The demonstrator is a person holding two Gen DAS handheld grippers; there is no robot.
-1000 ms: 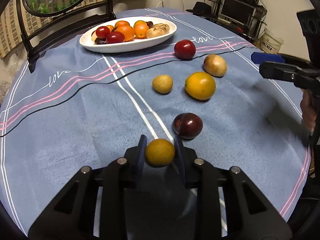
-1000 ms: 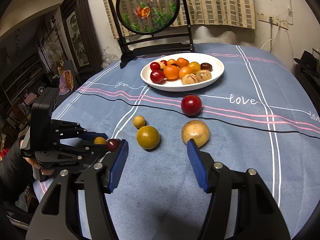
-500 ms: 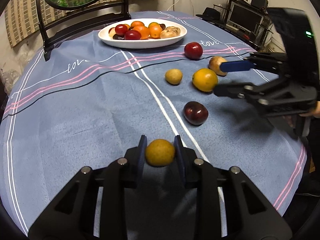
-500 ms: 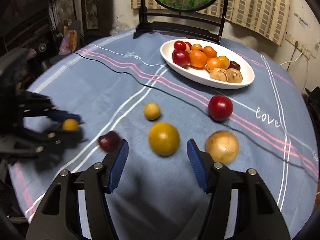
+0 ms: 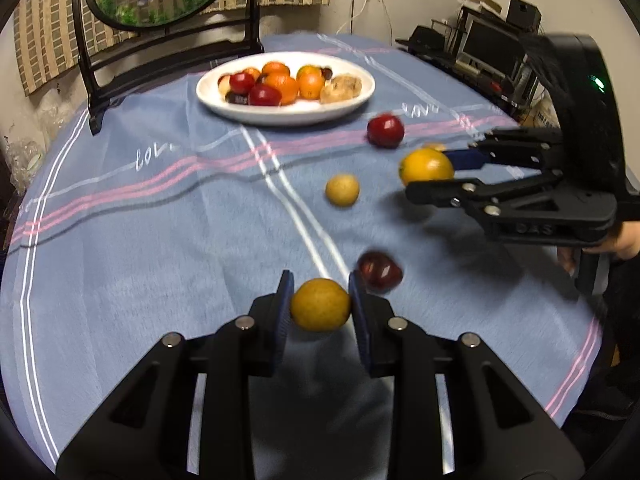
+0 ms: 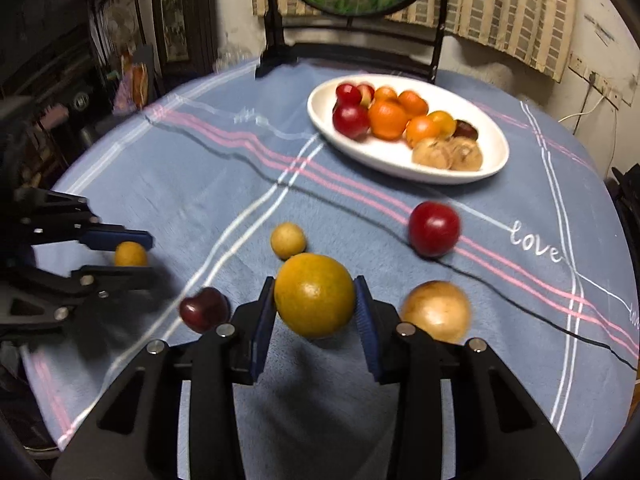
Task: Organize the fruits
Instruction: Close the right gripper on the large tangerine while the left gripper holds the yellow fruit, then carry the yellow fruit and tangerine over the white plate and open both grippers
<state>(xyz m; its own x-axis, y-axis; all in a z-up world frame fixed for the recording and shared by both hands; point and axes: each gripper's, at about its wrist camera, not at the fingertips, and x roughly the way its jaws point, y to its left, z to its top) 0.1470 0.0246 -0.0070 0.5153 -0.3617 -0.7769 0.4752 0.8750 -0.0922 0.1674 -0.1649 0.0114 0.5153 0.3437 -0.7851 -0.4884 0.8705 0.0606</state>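
the left gripper (image 5: 320,306) reaches forward low over the blue tablecloth (image 5: 160,248), its two fingers level and pinching a small yellow fruit (image 5: 320,305) between the blue pads. just ahead and to the right of it a dark plum (image 5: 379,271) lies on the cloth, beside the white double stripe.

the right gripper (image 6: 315,314) comes in from the right side of the table, pointing across toward the left, its body held sideways so one finger sits above the other in the left wrist view. its jaws are closed against a large orange (image 6: 314,295), one pad on each flank; whether the orange is lifted off the cloth cannot be told.

loose on the cloth nearby are a small pale yellow fruit (image 6: 288,241) just beyond the orange, a red plum (image 6: 434,229) on the pink stripes, and a tan round fruit (image 6: 436,311) close beside the right finger.

the white oval plate (image 6: 492,164) stands at the far side of the table, holding a pile of red, orange and brown fruits.
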